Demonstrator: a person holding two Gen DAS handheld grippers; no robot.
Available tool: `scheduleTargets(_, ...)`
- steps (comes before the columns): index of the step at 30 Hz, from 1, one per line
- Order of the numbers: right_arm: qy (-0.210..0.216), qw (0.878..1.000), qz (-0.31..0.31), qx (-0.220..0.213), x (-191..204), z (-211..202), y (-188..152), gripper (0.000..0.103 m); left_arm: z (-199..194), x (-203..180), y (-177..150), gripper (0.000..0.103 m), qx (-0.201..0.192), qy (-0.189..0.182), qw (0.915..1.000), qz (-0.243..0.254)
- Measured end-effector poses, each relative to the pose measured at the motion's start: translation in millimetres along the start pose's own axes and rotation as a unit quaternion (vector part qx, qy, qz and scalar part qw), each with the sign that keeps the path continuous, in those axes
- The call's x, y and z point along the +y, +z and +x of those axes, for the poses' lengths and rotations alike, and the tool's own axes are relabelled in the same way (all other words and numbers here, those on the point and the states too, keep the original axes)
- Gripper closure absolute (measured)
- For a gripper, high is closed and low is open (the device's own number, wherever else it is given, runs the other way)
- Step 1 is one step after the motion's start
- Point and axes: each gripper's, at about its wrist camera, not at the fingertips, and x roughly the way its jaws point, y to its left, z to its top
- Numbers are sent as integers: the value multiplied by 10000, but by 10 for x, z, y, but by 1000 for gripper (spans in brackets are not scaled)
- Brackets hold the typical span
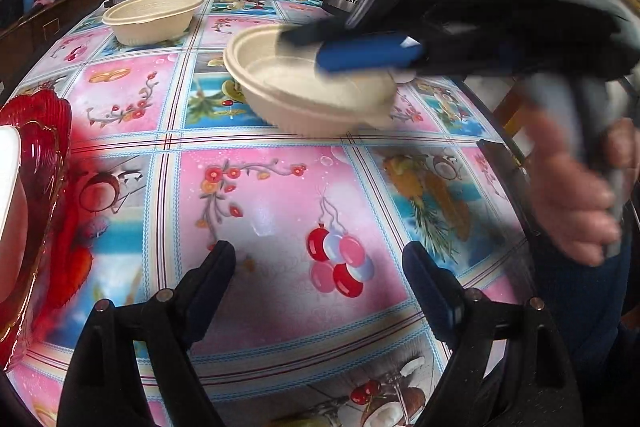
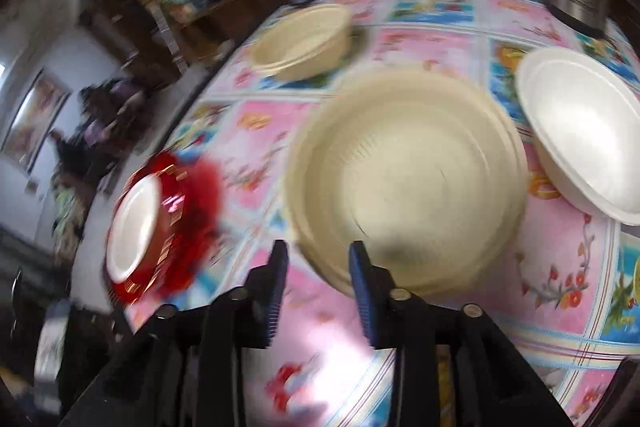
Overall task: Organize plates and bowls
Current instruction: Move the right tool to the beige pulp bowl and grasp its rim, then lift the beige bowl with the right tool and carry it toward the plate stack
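The right gripper (image 2: 318, 255) angles down at the near rim of the big beige bowl (image 2: 404, 179), jaws part-open with nothing pinched between them — lined up, I'd say, to grab the rim for stacking. Beyond that bowl sits a second beige bowl (image 2: 304, 41), right of it a white bowl (image 2: 580, 131). The left gripper (image 1: 320, 259) hangs wide and empty, tilted down over the tablecloth (image 1: 280, 195).

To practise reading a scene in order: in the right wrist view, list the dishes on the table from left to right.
red plate with a white dish on it → far beige bowl → near beige bowl → white bowl
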Motion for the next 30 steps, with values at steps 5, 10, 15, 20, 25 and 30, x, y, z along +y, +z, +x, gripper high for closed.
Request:
scheduleTargets(5, -211, 9891, 697, -1281, -324, -528, -28, 49, 0, 6, -6, 18, 0, 67, 10000, 13)
scheduleTargets(10, -1482, 9697, 1394, -1352, -704, -580, -97, 49, -64, 67, 9, 18, -156, 86, 9996, -202)
scheduleTargets(15, -1471, 9717, 1471, -1122, -802, -418, -110, 49, -28, 38, -3, 18, -38, 73, 9998, -163)
scheduleTargets(20, -1877, 9738, 701, -1073, -557, -190, -13, 49, -98, 64, 32, 18, -39, 62, 9997, -213)
scheduleTargets(25, -1429, 9773, 242, -1544, -356, -333, -14, 48, -357, 66, 230, 18, -306, 140, 9992, -228)
scheduleTargets(30, -1367, 9712, 903, -1730, -565, -499, -79, 41, -534, 230, 766, 18, -535, 505, 9969, -291)
